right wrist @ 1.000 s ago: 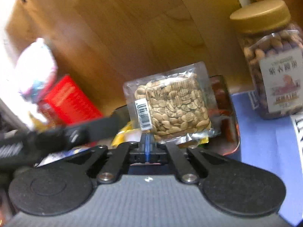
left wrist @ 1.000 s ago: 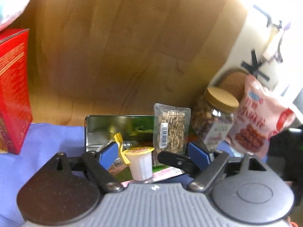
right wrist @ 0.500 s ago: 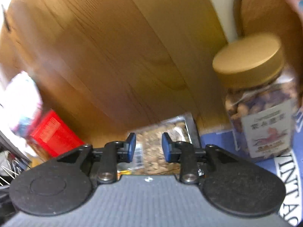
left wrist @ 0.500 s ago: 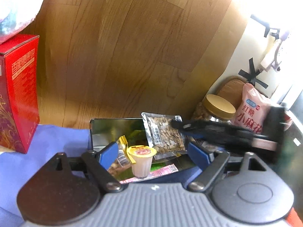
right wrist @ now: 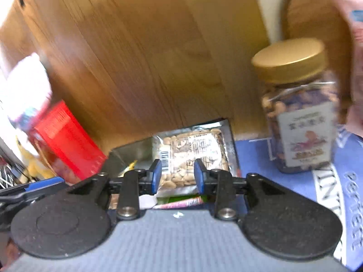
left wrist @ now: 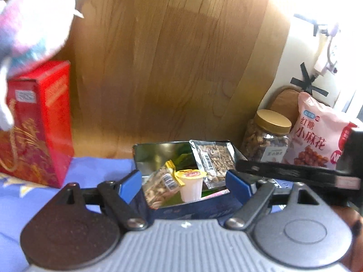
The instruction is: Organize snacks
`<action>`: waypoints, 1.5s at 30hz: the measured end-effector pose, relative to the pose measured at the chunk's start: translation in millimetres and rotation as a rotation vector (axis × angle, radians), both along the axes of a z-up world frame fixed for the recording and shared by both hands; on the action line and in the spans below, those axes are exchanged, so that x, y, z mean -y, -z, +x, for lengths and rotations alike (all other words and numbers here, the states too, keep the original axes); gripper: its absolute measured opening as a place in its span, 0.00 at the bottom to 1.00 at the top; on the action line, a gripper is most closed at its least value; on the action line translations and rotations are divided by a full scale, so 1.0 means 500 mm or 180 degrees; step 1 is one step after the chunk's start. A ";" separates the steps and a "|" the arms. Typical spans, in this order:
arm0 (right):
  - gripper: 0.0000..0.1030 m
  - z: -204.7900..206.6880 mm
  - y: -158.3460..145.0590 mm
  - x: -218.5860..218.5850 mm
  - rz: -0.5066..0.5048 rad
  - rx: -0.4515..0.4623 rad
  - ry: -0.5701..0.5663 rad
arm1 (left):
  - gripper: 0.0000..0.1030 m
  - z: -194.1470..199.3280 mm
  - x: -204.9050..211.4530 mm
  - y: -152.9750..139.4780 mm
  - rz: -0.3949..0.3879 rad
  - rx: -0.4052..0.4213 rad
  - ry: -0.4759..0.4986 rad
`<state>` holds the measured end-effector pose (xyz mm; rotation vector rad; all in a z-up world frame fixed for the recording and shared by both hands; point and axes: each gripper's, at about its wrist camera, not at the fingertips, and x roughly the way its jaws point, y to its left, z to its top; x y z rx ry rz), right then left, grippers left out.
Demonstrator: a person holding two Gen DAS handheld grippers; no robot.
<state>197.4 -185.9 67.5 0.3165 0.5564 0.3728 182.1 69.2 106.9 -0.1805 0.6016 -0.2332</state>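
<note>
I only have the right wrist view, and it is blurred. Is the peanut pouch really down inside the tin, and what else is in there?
Observer: Yes. In the left wrist view the peanut pouch leans against the back wall of the open tin, free of the right gripper.
Operator: Anything else in the tin?
Observer: A small white jelly cup with a yellow lid stands near the front, beside a second, smaller nut pack.
Operator: What is that pink blur at my right edge?
Observer: A pink snack bag with red characters, standing just right of the gold-lidded nut jar.
</note>
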 end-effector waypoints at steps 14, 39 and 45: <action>0.40 -0.329 0.100 -0.011 0.0237 0.0343 0.0140 | 1.00 -0.249 0.054 0.054 0.0282 0.0272 -0.0093; 0.53 -0.530 0.147 -0.016 0.0395 0.0459 0.0106 | 1.00 -0.452 0.139 0.086 0.0948 0.0226 -0.0607; 0.54 -0.534 0.153 -0.006 0.0492 0.0426 0.0122 | 1.00 -0.457 0.150 0.085 0.1127 0.0258 -0.0650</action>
